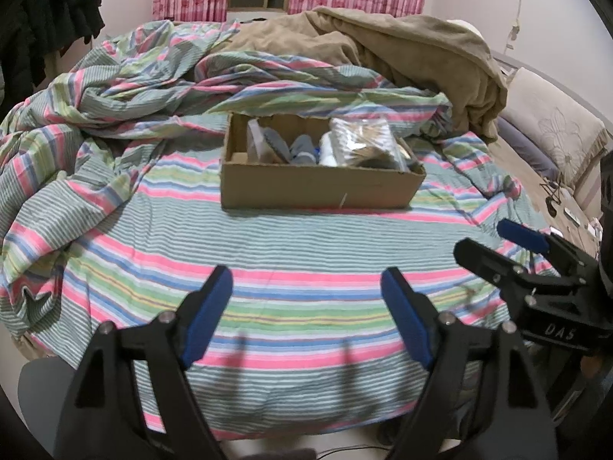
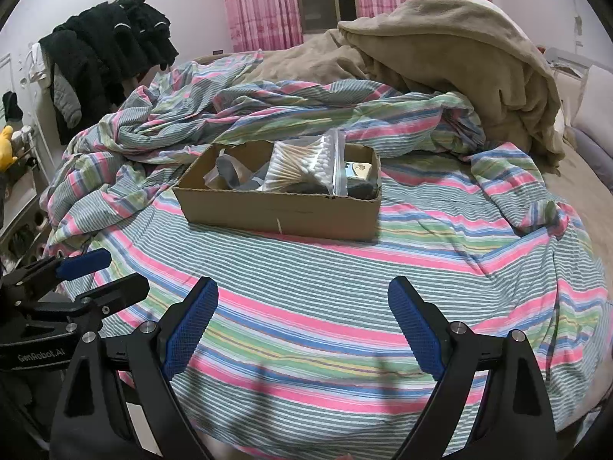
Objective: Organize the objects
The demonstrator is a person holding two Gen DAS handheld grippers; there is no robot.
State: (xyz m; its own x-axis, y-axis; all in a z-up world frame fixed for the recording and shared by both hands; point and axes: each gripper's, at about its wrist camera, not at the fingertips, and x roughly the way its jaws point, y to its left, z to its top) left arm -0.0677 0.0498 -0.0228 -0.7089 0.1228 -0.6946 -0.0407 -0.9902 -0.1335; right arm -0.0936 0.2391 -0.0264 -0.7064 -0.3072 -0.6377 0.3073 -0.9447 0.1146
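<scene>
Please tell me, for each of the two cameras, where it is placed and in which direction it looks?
Left wrist: sits on the left gripper, low at the bed's near edge, facing the cardboard box; its open fingers show, with the right gripper on the right.
Right wrist: sits on the right gripper, same direction, box slightly left; its open fingers show, left gripper at lower left.
Shared: box, striped sheet, tan blanket, pink curtains.

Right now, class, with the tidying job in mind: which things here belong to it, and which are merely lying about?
Belongs to the job:
cardboard box
bag of cotton swabs
grey cloth items
left claw, open
right claw, open

Just lying about:
striped duvet
tan blanket
black coats
pink curtains
</scene>
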